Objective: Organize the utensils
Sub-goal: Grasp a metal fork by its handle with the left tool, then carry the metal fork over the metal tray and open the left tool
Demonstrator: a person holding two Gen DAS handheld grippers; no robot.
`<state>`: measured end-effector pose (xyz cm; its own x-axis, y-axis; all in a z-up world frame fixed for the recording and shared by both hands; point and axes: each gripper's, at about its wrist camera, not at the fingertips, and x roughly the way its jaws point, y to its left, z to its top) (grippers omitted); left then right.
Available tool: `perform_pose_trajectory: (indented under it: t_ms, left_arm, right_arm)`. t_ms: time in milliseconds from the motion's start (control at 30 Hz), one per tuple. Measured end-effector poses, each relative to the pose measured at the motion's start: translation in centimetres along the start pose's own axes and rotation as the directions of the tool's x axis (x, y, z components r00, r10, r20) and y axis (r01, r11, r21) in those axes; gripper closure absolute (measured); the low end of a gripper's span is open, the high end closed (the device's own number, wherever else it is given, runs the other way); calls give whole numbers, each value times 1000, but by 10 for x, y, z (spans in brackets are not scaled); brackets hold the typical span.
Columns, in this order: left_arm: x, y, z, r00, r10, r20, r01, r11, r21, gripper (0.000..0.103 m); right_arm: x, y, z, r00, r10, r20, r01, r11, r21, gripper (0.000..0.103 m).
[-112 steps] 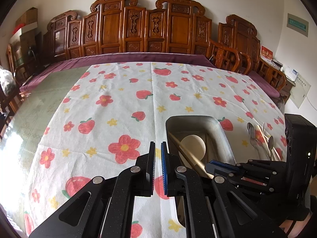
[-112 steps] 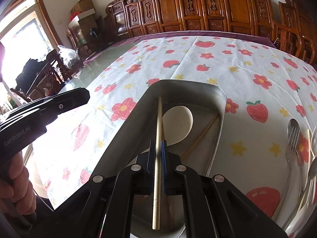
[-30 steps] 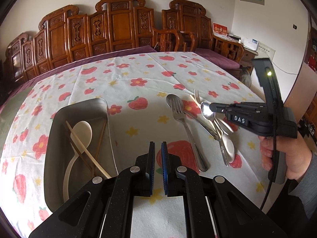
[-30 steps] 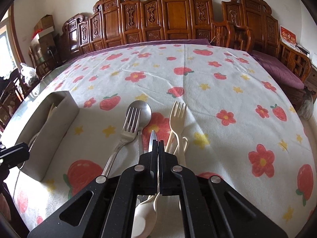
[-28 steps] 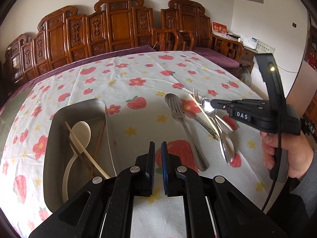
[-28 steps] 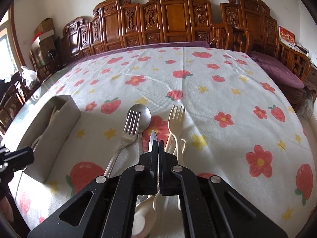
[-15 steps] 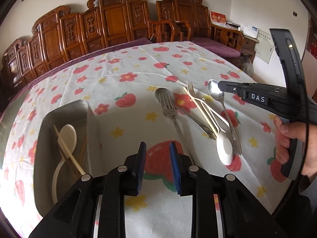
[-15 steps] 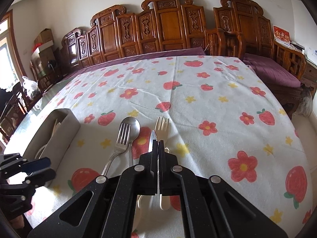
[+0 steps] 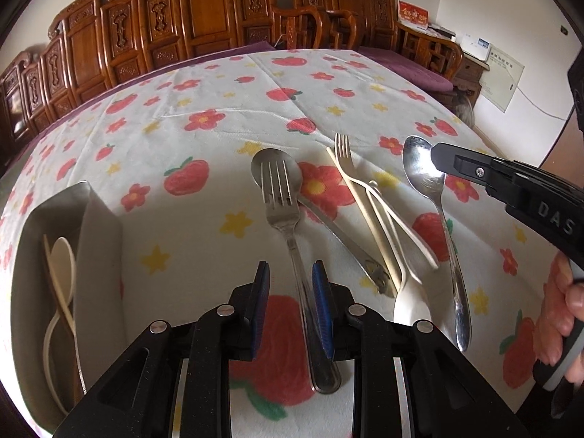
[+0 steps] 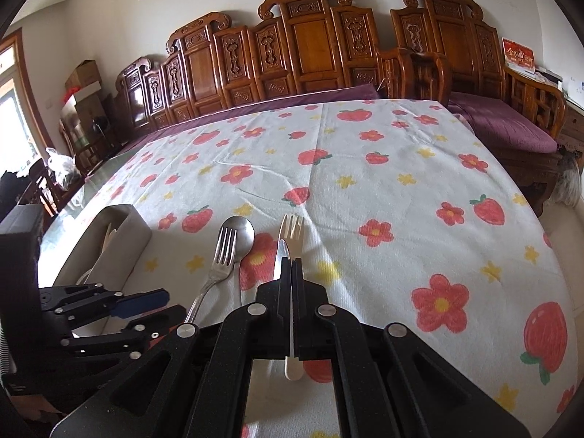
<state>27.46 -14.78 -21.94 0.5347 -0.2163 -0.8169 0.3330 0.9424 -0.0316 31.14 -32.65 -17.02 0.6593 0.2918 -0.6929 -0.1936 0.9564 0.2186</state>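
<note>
My left gripper (image 9: 291, 294) is open, its jaws on either side of the handle of a steel fork (image 9: 288, 226) that lies on the flowered tablecloth. A steel spoon's bowl (image 9: 264, 162) lies under the fork's tines. My right gripper (image 10: 292, 261) is shut on a small steel spoon (image 9: 430, 197) and holds it above the cloth, to the right of a cream plastic fork (image 9: 359, 186) and a chopstick (image 9: 365, 215). A steel tray (image 9: 98, 219) at the left holds a cream spoon (image 9: 62, 255) and chopsticks.
The table (image 10: 383, 168) is covered by a white cloth with strawberries and flowers. Carved wooden chairs (image 10: 306, 47) line its far side. A cream plastic spoon bowl (image 9: 410, 303) lies near my left gripper's right finger. A person's hand (image 9: 565, 314) grips the right handle.
My left gripper has opened and moved forward and right over the steel fork's handle. My right gripper has lifted the small steel spoon up off the pile.
</note>
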Motion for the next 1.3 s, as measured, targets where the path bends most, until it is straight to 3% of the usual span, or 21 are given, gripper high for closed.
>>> perform_pose_trajectory:
  t_ms: [200,333,567,867,1300]
  left_arm:
    - [15,2,7,999,-23,-30,21,999,-40,81]
    - [21,4,7,999,-28,-45,26,998,-51,93]
    - [16,5,4,999,-20,-38,19,999,-39,97]
    - [-11,10,0,1000,11,19,-11,1000,0,97]
    - [-63,47,1,994,35,102,-34,999,-11,97]
  right_arm:
    - [1,5,0,1000,5,-3,-5,1000,-13,102]
    - [2,6,0,1000,6,-7,-6,1000,-12,102]
    - [3,10,0,1000,12,-9,-12,1000,-20,102]
    - [3,28,5,999,35,3,-34,999,-40,102]
    - [-5,65,10,996,85,19,-82,991,-105,102]
